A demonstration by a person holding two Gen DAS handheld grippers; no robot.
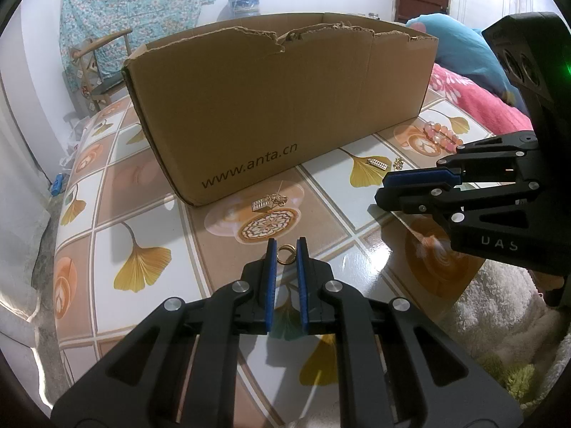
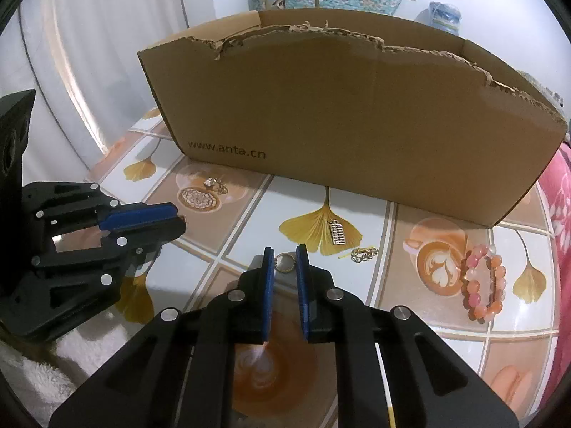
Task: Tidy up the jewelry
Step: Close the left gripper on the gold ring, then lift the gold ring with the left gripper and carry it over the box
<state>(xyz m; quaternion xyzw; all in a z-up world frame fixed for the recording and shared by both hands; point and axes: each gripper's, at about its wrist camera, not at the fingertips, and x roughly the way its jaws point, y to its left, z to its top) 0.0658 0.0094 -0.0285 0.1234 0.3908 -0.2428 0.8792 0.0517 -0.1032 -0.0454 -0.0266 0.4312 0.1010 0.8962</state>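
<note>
Pinching gold ring (image 1: 285,262) between nearly closed pads of left gripper (image 1: 286,249), low over tiled tabletop (image 1: 150,192), in front of cardboard box (image 1: 278,107) toward its printed end. Likewise gripping second ring (image 2: 284,270) in narrowed right gripper (image 2: 284,255), in front of box's middle; cannot tell whether lifted or resting. Left lying along box's near wall: charm cluster (image 2: 214,184) by printed end, abacus charm (image 2: 337,233) and loose chain (image 2: 364,253) mid-wall, pink bead bracelet (image 2: 483,285) near far corner.
</note>
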